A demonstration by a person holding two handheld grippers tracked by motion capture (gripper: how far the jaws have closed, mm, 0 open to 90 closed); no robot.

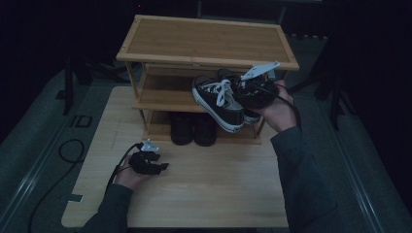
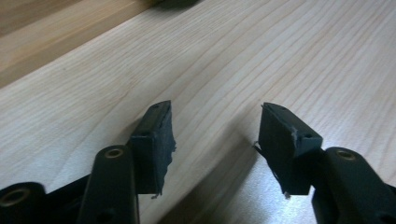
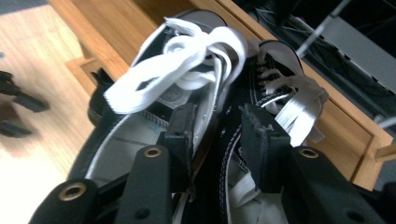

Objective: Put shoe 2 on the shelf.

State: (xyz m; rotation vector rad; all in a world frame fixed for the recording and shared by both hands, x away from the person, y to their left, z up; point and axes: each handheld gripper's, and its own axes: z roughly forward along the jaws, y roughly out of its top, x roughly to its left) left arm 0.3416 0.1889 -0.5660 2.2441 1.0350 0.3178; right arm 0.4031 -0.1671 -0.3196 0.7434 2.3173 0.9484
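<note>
"ID" marking point(image 1: 80, 121) on dark floor left of table; nothing else legible.

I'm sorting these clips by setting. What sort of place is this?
Probably a dim lab or studio staged as a home entryway: a wooden shoe rack stands on a wooden table, the right gripper pinches a pair of black sneakers, and cables trail across grey flooring.

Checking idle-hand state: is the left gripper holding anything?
No: the left gripper is open, its fingers apart over the bare wooden table.
</note>
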